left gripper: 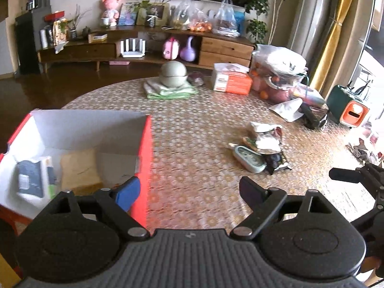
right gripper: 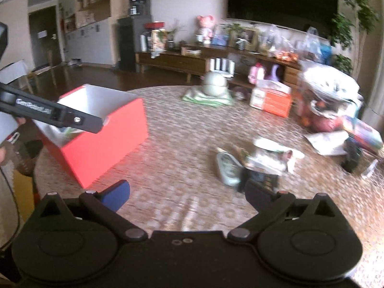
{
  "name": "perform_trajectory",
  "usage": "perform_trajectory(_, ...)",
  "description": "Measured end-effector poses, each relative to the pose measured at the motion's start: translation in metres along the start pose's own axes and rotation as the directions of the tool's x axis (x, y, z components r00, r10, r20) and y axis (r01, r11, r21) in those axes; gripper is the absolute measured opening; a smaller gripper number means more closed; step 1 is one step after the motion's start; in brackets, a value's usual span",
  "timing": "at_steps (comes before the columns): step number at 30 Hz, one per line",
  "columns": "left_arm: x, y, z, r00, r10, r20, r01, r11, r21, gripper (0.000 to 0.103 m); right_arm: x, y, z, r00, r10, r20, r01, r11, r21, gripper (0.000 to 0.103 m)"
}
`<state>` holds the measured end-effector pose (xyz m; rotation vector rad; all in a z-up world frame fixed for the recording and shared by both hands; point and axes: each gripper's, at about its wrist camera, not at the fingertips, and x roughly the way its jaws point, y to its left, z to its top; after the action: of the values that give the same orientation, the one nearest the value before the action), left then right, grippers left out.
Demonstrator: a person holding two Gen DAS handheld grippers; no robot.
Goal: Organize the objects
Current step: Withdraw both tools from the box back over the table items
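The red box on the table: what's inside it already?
The red box holds a tan flat packet and a dark blue and white package, lying side by side on its white floor. The near corner is hidden behind the left gripper.

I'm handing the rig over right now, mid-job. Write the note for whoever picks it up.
Left gripper: open, empty, at the near right corner of the red box.
Right gripper: open, empty, above the table, aimed toward the loose pile.
Done: a tan packet and a blue-and-white pack lie inside the box.
Left: the pile right of the box, including a pale green oval case, dark wrappers and white packets.
Far-side clutter looks untouched.
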<state>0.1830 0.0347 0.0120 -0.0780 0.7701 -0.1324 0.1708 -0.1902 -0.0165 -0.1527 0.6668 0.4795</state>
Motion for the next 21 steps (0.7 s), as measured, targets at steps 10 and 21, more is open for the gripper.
perform_trajectory(10, 0.048, -0.052, 0.016, 0.999, 0.014, -0.034, -0.014, 1.000, 0.004, 0.103, 0.015, -0.058, -0.021, 0.996, -0.087, -0.027, 0.088, 0.995, 0.053, 0.102)
perform_trajectory(21, 0.130, -0.097, 0.037, 0.990, 0.055, -0.132, -0.054, 0.998, 0.014, 0.103, 0.053, -0.097, -0.023, 0.991, -0.128, -0.047, 0.131, 0.989, 0.062, 0.101)
